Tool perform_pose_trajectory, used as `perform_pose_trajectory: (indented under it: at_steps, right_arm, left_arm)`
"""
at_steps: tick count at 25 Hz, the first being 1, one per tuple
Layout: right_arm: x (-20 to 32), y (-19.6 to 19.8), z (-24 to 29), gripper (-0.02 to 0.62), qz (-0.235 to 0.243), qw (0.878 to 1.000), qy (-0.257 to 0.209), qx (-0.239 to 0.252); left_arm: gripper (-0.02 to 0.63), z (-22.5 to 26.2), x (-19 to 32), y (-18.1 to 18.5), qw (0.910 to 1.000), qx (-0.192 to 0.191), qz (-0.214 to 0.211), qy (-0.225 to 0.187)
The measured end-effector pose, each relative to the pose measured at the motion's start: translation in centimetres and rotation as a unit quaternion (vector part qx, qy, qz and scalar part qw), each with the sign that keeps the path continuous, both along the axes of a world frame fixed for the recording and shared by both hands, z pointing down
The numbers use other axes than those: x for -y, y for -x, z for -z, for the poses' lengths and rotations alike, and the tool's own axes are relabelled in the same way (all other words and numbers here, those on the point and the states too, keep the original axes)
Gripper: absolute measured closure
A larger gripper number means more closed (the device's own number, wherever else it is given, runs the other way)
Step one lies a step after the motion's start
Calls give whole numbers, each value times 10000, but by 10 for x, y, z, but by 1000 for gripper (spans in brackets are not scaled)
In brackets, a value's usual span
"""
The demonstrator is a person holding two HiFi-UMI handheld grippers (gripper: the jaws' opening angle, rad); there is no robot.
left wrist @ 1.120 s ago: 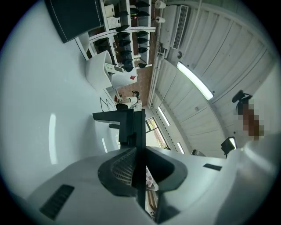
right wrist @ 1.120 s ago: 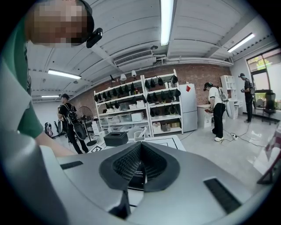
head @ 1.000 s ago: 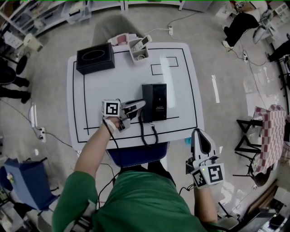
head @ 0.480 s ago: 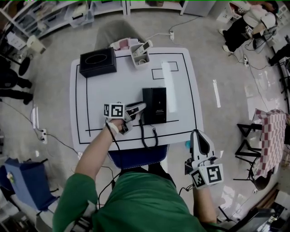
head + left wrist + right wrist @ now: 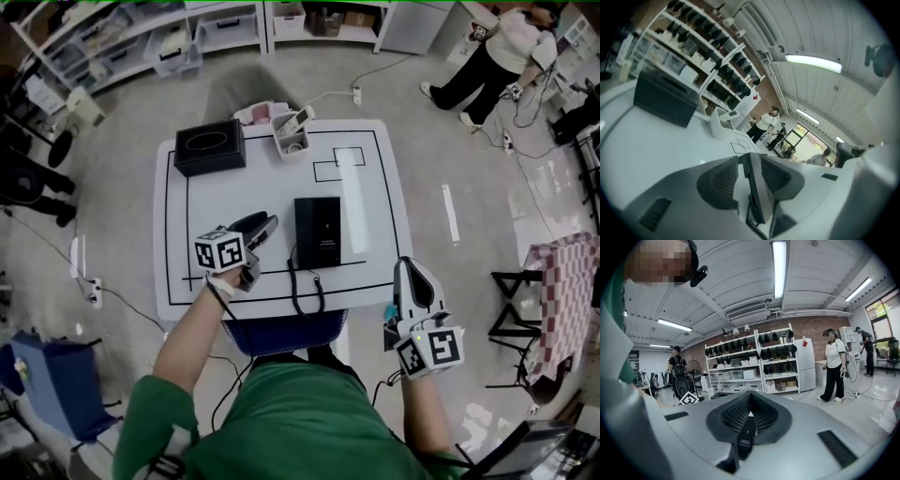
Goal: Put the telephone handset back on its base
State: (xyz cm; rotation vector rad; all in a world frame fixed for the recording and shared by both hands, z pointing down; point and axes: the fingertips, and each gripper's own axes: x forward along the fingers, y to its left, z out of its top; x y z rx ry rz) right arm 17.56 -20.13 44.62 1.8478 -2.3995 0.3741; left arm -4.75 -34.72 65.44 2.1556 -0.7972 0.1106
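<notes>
The handset seemed to lie in place along the left side of its base. It was black on black, so I could hardly tell one from the other. Together they made one flat dark oblong near the middle of the table. One cord left the oblong's near left corner and looped over the table toward me, up to the near edge.

My left gripper hung just left of the base, apart from it, with its jaws parted and holding nothing. In the left gripper view a thin dark slab showed in the gap with a cord at its near end; I could not tell for sure what it was.

My right gripper was off the table, past its near right corner. Its jaws were together with only a small black tag at the seam, and it faced shelves.

At the far side stood one black box and, beside it, one white bin holding a pale device. Two small rectangles were drawn near the bin. A blue seat sat under the near edge. One person stood well off at the far right, and dark legs showed at the left.
</notes>
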Motion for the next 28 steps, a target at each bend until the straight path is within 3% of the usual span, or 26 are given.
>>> perform_pose_trajectory:
  at_steps: [4, 8, 11, 21, 28]
  right_arm:
    - [12, -7, 16, 575, 3, 9998, -221, 0]
    - [21, -11, 36, 575, 30, 9990, -434, 120]
    - [24, -9, 50, 575, 112, 9981, -585, 127]
    - [19, -6, 87, 574, 362, 9939, -1039, 63]
    - [15, -5, 107, 574, 466, 9895, -1356, -206]
  left_arm:
    - [446, 74, 3, 14, 9919, 520, 396, -1090]
    - [454, 148, -15, 14, 9702, 908, 642, -2153]
    - [476, 190, -35, 11, 9551, 1001, 771, -2679]
    - [503, 277, -76, 15, 9296, 772, 1400, -3321]
    - [505, 303, -94, 19, 9061, 1083, 1540, -3789]
